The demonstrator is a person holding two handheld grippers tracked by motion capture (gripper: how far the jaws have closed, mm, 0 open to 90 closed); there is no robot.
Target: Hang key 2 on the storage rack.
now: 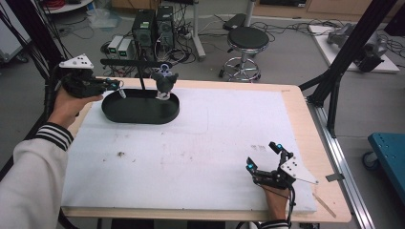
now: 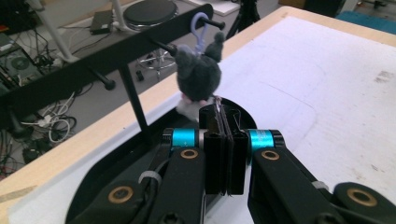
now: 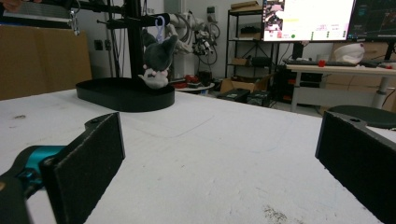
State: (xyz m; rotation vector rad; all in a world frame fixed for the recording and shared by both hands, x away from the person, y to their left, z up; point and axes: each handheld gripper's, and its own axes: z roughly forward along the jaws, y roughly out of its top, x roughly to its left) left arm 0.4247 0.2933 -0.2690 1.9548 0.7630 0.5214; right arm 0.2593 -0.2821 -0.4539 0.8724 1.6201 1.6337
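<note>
My left gripper (image 2: 224,116): jaws together, empty, beside the stand (image 1: 141,106) | plush (image 1: 165,82): hanging by its loop from the stand's peg | my right gripper (image 1: 265,160): jaws apart, on the table (image 1: 200,143)

Even indoor light, soft focus

one grey plush toy (image 1: 165,82) hanging by one loop; one black stand (image 1: 141,106) with one oval base tray, one post, one crossbar; one white mat (image 1: 191,148) on one wooden table (image 1: 305,124); two grippers, left (image 1: 116,86) and right (image 1: 264,156); one round stool (image 1: 246,39) on the floor; two computer towers (image 1: 153,26) behind
</note>
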